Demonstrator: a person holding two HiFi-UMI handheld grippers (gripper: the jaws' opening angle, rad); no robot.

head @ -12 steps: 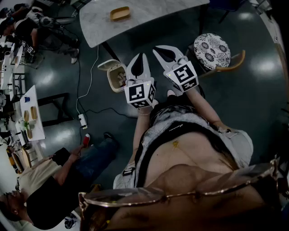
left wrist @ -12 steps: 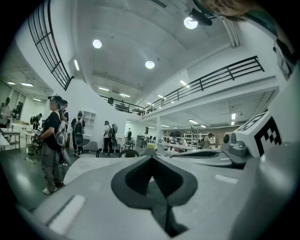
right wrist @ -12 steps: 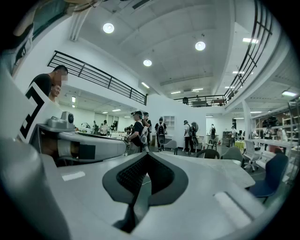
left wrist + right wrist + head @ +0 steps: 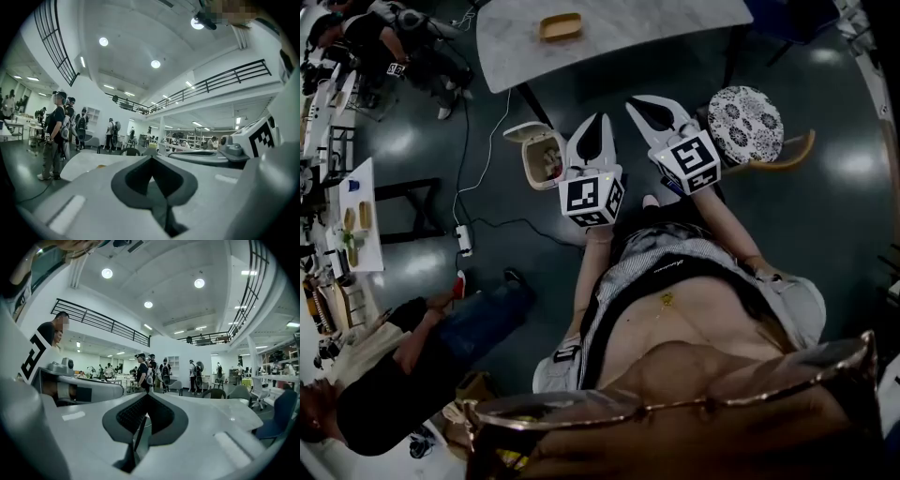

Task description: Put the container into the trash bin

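Lying on the tabletop point(image 4: 656, 28), the container point(image 4: 560, 26) is untouched. The left gripper point(image 4: 598, 120) and right gripper point(image 4: 636, 101) are pressed together, empty, near the open trash bin point(image 4: 532, 169).

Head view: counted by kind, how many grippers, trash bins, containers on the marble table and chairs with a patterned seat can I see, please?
Grippers: 2 (left gripper, right gripper)
Trash bin: 1
Container on the table: 1
Chair: 1
Total: 5
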